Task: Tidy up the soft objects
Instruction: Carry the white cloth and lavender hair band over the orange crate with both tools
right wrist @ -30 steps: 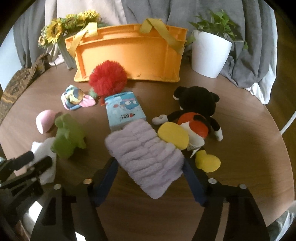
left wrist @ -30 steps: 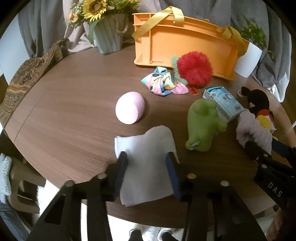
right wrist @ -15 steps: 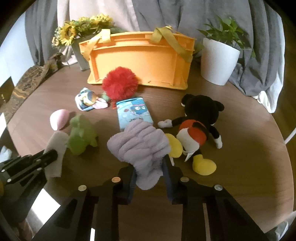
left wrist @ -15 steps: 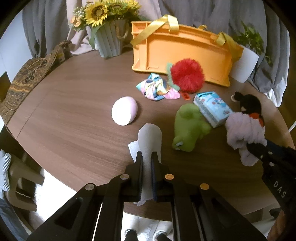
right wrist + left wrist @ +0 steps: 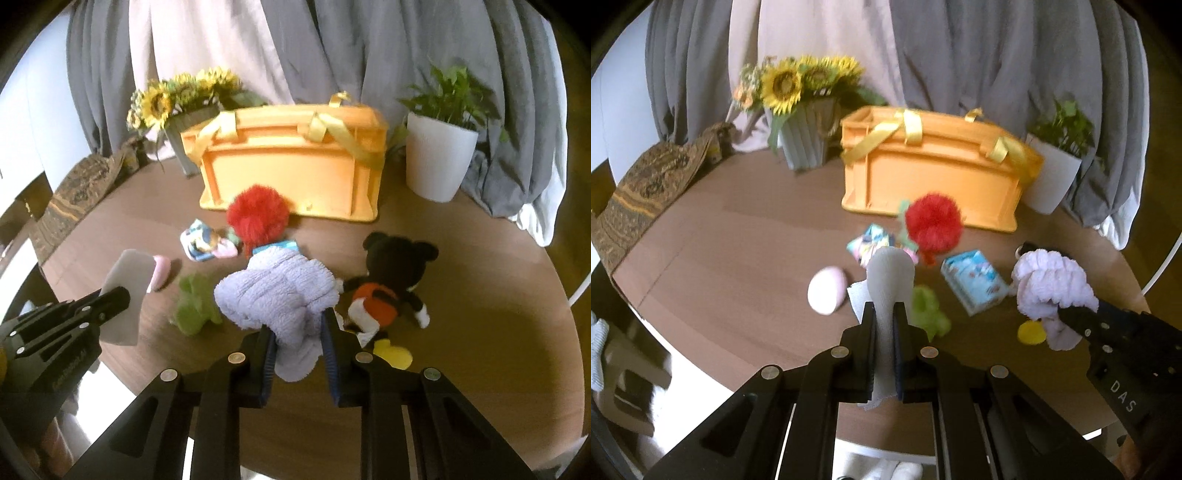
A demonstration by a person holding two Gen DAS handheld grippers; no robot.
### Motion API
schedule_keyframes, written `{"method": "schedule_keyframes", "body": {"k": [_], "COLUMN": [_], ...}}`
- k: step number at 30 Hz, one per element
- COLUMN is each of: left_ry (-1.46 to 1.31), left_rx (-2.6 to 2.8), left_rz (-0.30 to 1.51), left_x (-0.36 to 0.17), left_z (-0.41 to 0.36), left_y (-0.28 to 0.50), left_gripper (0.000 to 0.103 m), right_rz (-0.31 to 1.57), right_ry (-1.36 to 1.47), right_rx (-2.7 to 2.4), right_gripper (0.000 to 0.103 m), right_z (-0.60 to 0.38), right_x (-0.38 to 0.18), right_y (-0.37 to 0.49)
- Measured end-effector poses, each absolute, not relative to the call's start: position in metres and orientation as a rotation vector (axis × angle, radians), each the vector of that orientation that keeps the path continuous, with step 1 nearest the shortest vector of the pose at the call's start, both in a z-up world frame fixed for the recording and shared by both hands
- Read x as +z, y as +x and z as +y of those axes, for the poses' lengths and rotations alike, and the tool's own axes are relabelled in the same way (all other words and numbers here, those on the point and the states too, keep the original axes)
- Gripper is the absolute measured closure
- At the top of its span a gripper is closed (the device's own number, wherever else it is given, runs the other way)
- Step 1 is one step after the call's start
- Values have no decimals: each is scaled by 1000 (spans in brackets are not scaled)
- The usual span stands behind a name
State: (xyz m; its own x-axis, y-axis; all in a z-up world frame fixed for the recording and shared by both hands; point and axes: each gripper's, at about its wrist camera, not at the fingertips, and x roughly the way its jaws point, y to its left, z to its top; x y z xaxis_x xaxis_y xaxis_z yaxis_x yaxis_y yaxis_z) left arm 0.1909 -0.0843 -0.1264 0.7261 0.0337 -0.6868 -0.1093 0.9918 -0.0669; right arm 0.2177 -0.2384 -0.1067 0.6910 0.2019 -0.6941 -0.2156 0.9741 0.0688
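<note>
My left gripper [image 5: 884,314] is shut on a white cloth [image 5: 891,280] and holds it up off the table. My right gripper [image 5: 297,321] is shut on a fluffy lilac towel [image 5: 277,291], also lifted; it shows at the right of the left wrist view [image 5: 1052,288]. An orange basket [image 5: 938,177] with yellow straps stands at the back. On the table lie a red pompom [image 5: 934,225], a green plush [image 5: 929,310], a pink egg-shaped toy [image 5: 827,290], a colourful cloth [image 5: 870,245], a blue tissue pack [image 5: 975,280] and a black mouse plush [image 5: 391,280].
A sunflower vase [image 5: 805,140] stands back left and a white plant pot [image 5: 1052,177] back right. A patterned runner [image 5: 642,188] lies at the table's left edge. Grey curtains hang behind. The round wooden table's [image 5: 720,240] front edge is just below my grippers.
Both grippers have risen and pulled back with their cloths. The white cloth and the lilac towel have left the table and hang from the shut fingers.
</note>
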Motion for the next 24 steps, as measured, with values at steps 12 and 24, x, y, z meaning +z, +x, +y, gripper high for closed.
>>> {"method": "schedule_keyframes", "body": {"k": [12,24], "left_ry": [-64,-48], "left_rx": [5,-101], "left_rz": [612,488], "left_x": [-70,-25], "left_z": [-70,-43], "left_y": [212,251], "left_gripper": [93,93], "right_rz": [664,562], "right_ry": [37,92], "right_rx": [181,125], "right_gripper": [79,79], "right_z": [-230,-204], "right_x": [-58,-21], "right_y": [232,256]}}
